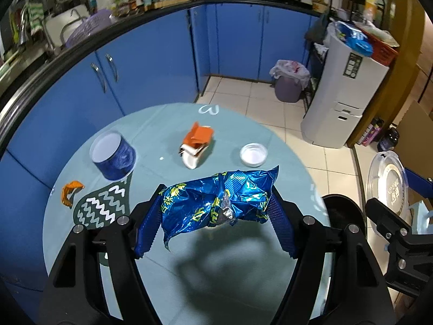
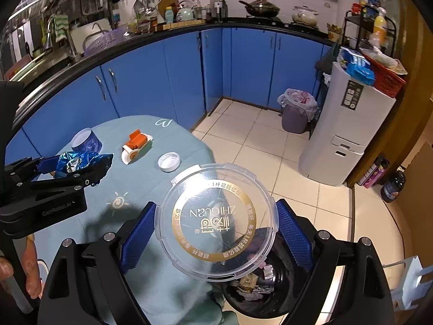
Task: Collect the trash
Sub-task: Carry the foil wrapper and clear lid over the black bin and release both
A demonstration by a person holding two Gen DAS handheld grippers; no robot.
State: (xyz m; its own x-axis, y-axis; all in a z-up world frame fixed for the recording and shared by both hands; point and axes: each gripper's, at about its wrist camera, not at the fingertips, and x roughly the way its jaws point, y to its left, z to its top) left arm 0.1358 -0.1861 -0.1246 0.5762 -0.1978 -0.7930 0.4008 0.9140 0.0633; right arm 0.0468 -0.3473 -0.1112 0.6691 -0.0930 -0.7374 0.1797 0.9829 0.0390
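Only through right wrist camera, black bin point(image 2: 251, 298) beneath lid-pinching right tongs point(image 2: 216, 233); left tongs point(image 1: 216, 211) pinching wrapper point(image 1: 216, 203)

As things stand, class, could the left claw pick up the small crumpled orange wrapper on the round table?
Probably not yet: the left claw is shut on the crumpled blue foil bag, though the orange wrapper lies unobstructed.
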